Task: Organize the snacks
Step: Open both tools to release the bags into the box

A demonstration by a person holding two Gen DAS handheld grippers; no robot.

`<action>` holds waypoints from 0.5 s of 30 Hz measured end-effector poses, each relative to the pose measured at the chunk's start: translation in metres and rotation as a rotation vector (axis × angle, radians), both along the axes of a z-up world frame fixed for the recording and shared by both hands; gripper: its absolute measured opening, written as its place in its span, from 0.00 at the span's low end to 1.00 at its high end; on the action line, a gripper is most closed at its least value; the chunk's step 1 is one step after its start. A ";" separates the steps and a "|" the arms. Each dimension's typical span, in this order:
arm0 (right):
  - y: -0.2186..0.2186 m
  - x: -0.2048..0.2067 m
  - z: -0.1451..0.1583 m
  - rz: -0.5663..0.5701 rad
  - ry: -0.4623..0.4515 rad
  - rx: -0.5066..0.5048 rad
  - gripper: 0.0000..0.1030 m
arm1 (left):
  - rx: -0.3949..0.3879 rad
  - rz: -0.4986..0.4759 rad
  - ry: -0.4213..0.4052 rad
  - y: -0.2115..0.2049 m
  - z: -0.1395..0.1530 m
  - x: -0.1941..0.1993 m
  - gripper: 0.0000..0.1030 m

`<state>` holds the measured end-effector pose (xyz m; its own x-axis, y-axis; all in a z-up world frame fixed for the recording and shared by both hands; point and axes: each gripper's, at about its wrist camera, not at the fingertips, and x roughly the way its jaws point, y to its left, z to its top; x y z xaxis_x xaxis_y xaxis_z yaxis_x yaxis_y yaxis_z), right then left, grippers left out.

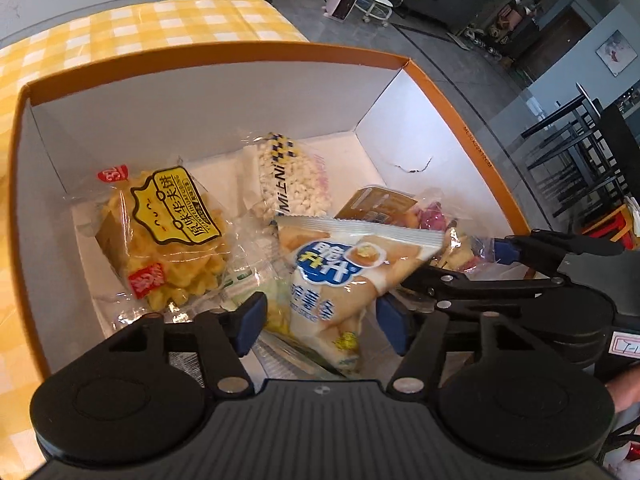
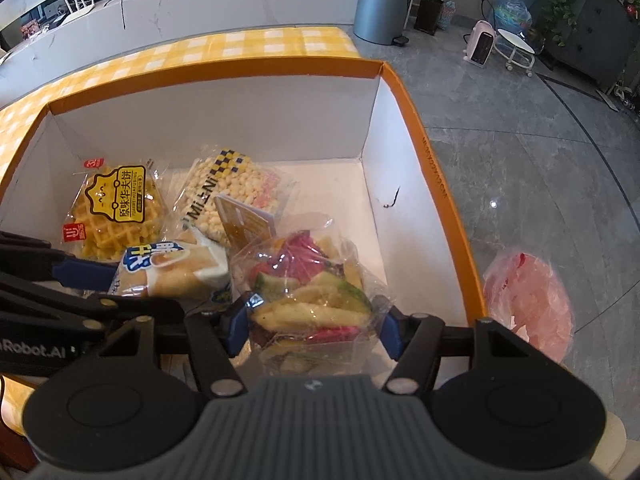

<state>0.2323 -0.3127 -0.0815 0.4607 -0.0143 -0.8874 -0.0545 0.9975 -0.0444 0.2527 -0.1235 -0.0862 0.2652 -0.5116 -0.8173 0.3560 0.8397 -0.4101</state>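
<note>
Your left gripper (image 1: 322,322) hangs inside the orange-rimmed box (image 1: 224,54), its blue pads (image 1: 250,320) standing apart on either side of the cream potato-snack packet (image 1: 344,272). The packet lies between them on the box floor, and gaps show on both sides, so nothing is clamped.

Your right gripper (image 2: 314,330) sits just beside it in the box, toward the right wall. The clear bag of mixed vegetable chips (image 2: 308,284) fills the space between its blue pads (image 2: 236,326). The crinkled film reaches both pads, but you cannot tell from either view whether they press on it or merely stand against it.

Farther into the box, behind the vegetable chips, a small brown card packet (image 2: 246,222) leans upright. Beyond that, the puffed-rice bar (image 2: 224,196) lies near the middle of the box floor, and the yellow waffle packet (image 2: 118,216) rests toward the left wall.

The box stands on a yellow checked tablecloth (image 2: 248,46). Outside the box, past its right wall, a pink plastic bag (image 2: 528,300) lies on the grey floor.
</note>
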 end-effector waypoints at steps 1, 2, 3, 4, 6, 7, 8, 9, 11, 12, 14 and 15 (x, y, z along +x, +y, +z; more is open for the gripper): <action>0.003 -0.003 0.002 0.002 0.001 -0.005 0.62 | -0.001 -0.002 -0.006 0.002 0.001 -0.001 0.76; 0.003 -0.003 0.003 0.002 -0.002 -0.015 0.64 | -0.004 -0.003 -0.010 0.004 0.003 -0.002 0.78; 0.003 -0.001 0.004 0.003 -0.010 -0.032 0.67 | -0.006 -0.004 -0.016 0.006 0.005 -0.004 0.82; 0.004 -0.003 0.005 0.008 -0.015 -0.049 0.68 | -0.009 -0.003 -0.024 0.005 0.008 -0.004 0.84; 0.007 -0.006 0.009 0.019 -0.029 -0.069 0.73 | -0.011 -0.003 -0.037 0.008 0.014 -0.007 0.85; 0.007 -0.008 0.011 0.023 -0.040 -0.075 0.74 | -0.011 -0.003 -0.042 0.009 0.016 -0.008 0.85; 0.008 -0.010 0.014 0.028 -0.050 -0.081 0.75 | -0.014 -0.004 -0.048 0.011 0.019 -0.010 0.85; 0.009 -0.011 0.018 0.031 -0.058 -0.087 0.75 | -0.017 -0.005 -0.053 0.011 0.023 -0.011 0.85; 0.010 -0.014 0.025 0.034 -0.079 -0.100 0.76 | -0.025 -0.007 -0.070 0.013 0.031 -0.016 0.85; 0.011 -0.015 0.029 0.034 -0.093 -0.105 0.78 | -0.029 -0.010 -0.084 0.015 0.036 -0.019 0.85; 0.010 -0.016 0.038 0.030 -0.131 -0.112 0.78 | -0.026 -0.013 -0.118 0.013 0.046 -0.025 0.85; 0.011 -0.018 0.044 0.026 -0.150 -0.111 0.78 | -0.025 -0.016 -0.137 0.014 0.051 -0.029 0.85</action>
